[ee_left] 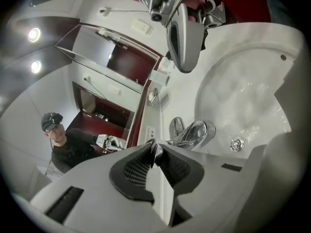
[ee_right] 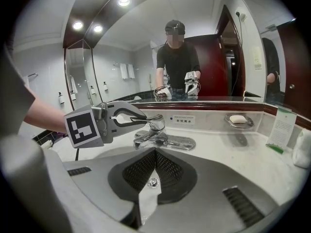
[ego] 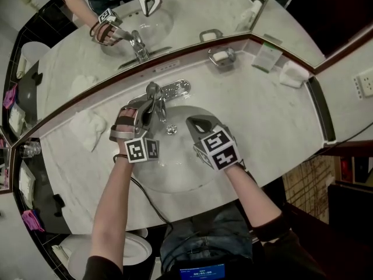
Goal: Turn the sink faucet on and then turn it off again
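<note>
The chrome faucet [ego: 157,96] stands at the back rim of the white sink basin [ego: 175,171]. My left gripper [ego: 151,102] reaches in from the left and is shut on the faucet lever [ee_right: 154,122]; in the left gripper view a sliver of the chrome lever sits pinched between the pads [ee_left: 146,161]. No stream of water shows below the spout. My right gripper [ego: 195,123] hovers over the basin just right of the drain [ego: 171,129], jaws shut with nothing between them, pointing toward the faucet [ee_right: 163,139].
A soap dish [ego: 223,56] with a bar sits on the marble counter right of the faucet, then a green card [ego: 268,56] and a folded towel [ego: 293,73]. A crumpled white cloth [ego: 87,127] lies left of the basin. The mirror runs along the back.
</note>
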{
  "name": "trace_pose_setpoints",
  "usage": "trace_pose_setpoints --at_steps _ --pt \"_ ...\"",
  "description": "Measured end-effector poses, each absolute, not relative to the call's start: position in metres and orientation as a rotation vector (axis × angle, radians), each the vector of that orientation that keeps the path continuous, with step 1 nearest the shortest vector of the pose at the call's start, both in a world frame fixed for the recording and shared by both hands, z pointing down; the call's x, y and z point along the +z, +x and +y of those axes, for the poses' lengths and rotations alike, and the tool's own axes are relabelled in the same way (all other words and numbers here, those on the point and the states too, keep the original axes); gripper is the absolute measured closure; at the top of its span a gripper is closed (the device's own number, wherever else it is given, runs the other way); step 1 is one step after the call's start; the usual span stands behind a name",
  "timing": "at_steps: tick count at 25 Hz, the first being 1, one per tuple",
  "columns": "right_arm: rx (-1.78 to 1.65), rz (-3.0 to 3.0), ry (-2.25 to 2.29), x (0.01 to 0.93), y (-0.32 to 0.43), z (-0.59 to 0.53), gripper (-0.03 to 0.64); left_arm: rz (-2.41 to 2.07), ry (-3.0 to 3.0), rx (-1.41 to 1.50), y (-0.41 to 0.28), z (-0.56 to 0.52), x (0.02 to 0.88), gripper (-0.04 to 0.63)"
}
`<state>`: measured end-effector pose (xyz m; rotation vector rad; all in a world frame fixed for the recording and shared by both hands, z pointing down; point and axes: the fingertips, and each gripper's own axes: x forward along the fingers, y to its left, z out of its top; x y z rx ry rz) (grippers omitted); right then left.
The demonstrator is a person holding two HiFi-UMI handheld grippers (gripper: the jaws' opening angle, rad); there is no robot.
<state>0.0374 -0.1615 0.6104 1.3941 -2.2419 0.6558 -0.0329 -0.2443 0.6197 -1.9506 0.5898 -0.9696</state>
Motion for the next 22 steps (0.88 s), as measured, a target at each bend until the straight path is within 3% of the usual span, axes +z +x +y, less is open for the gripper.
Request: trace_pose_setpoints --at_steps 22 --pt "0.666 -2.226 1.383 0.623 0.038 -0.153 0.595 0.687 -1.939 -0.923 -0.035 -0.239 0.629 0.541"
